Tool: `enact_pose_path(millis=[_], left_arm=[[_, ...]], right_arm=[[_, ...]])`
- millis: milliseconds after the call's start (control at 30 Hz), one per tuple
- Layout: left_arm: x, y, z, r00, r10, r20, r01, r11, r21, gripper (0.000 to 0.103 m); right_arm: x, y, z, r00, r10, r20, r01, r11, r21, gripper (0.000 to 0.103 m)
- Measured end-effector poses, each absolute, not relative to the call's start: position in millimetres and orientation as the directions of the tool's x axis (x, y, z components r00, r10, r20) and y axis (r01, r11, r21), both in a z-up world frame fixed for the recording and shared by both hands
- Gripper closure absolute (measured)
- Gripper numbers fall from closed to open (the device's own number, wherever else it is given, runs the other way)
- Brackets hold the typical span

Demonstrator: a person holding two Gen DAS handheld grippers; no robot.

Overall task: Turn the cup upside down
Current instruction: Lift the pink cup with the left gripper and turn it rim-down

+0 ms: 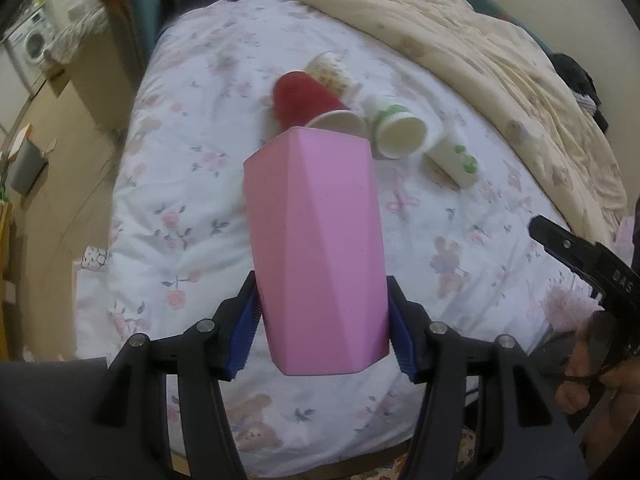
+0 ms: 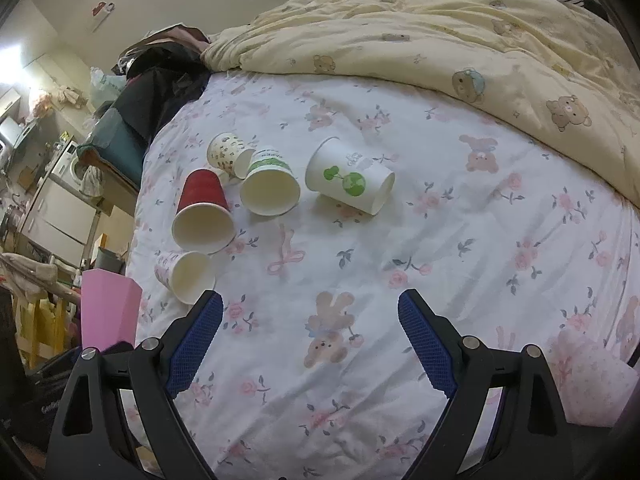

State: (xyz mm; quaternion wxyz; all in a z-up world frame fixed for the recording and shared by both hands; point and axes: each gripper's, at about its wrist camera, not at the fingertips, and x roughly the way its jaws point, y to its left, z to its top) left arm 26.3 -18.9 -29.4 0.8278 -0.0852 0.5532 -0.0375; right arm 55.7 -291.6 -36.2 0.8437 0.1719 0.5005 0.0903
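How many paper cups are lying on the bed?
5: a red cup, a small one in front of it, a patterned one behind, a green-banded one, and a globe-print one rightmost.

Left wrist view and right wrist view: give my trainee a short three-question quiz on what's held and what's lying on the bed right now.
1. True or false: the left gripper is shut on the faceted pink plastic cup.
2. Multiple choice: the right gripper is A) shut on a paper cup, B) open and holding nothing, C) out of view.
3. Fill in: the red paper cup on the floral bedsheet is lying on its ____.

Key: 1 true. 2 B. 3 side, like the white paper cup with the green globe print near it.
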Motion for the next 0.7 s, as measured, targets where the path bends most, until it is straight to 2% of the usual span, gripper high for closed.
enact_pose_path(millis=[200,333,600,700], left_arm=[[30,1,-35,0.369,-0.261,-0.892,-0.1,0.943,-0.317,0.049],[30,1,-28,0.393,-0.244,-0.886,-0.084,0.951,-0.299,0.049],[25,-17,-34,0.353,-0.288,-0.89,-0.024,0.948,-0.316,0.049],[22,-28,-34,0.342,-0.293,-0.893,0.018,0.952,-0.305,0.049]], right_arm=[[60,-276,-40,0.476,0.32,-0.819,-0.01,0.933,0.359,0.011],[62,-259,-47,0.442,0.322,-0.837,-0.063,0.942,0.329,0.011],[66,-243,-48,0.393,0.437,-0.809,-0.129,0.897,0.422,0.011],[68,-244,-47,0.37,0.516,-0.773,-0.125,0.852,0.509,0.011]])
